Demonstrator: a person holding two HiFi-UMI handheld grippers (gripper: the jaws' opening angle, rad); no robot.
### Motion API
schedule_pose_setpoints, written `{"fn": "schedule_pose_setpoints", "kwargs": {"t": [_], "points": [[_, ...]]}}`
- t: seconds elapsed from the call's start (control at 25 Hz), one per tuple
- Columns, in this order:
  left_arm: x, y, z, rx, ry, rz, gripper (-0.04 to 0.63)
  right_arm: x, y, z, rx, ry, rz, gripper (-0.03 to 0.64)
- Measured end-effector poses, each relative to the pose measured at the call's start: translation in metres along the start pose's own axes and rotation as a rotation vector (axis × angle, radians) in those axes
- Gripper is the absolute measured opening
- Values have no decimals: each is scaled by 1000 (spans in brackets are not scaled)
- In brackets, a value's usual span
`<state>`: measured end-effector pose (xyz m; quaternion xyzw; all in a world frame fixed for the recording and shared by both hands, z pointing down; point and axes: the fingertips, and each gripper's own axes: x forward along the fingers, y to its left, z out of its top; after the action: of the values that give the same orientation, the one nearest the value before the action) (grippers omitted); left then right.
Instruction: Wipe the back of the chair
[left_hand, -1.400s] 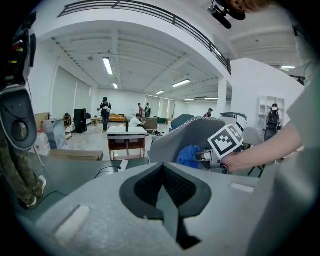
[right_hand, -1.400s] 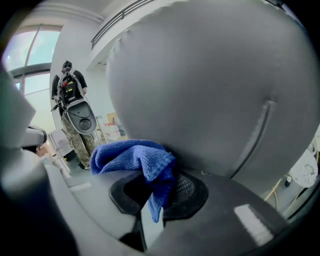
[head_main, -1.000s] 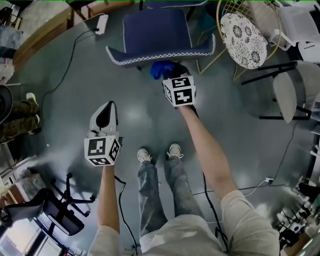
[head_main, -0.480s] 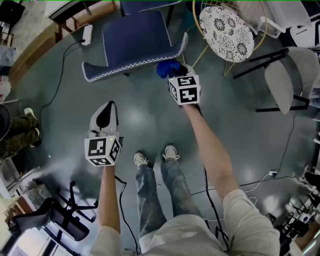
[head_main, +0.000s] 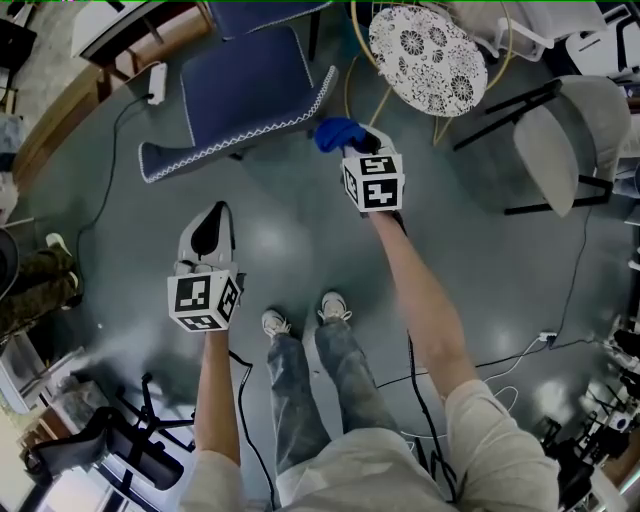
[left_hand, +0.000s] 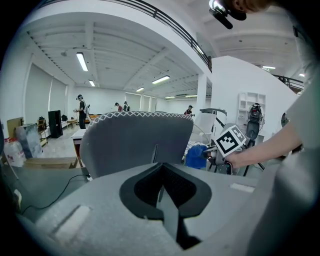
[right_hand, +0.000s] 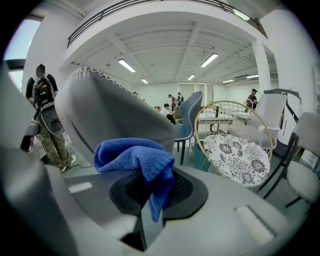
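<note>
Nearest, at 10 o'clock from the person's shoes (head_main: 337, 305), the left gripper (head_main: 212, 215) is closed on nothing and hangs well apart from the chair, so nothing braces it. Ahead at 12 o'clock the right gripper (head_main: 358, 145) pinches a blue cloth (head_main: 336, 132), just beside the right end of the blue chair (head_main: 240, 85) at 11 o'clock. Only a fold looks caught, the rest bunched loose, so dragging over upholstery could pull it free. A firm push might swing the chair. Farther, at 1 o'clock, the floral-seat wire chair (head_main: 428, 60) stands near enough to snag a stroke
</note>
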<state>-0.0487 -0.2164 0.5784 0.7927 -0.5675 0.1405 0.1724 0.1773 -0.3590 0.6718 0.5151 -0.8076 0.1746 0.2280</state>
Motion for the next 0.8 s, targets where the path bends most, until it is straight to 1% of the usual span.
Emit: {"fn": "schedule_pose_setpoints", "kwargs": {"t": [0.16,0.32,0.44,0.68,0.8], "points": [[2,-13,5,7,-10,-20,0,-14,2,-5,-31,-2,9,47],[-9,-10,7,5,-20,-10,0,-31,16,-9,-26,-8,26,47],[-22,-5,9,3,-33,0,0,-47,29,-7,-30,-33,37,47],[-64,14,8,-12,-60,28,0,-97,84,2,-75,-111,80,46],[-88,22,8,-17,-75,38,0,-128,111,10,-63,-164,90,46]]}}
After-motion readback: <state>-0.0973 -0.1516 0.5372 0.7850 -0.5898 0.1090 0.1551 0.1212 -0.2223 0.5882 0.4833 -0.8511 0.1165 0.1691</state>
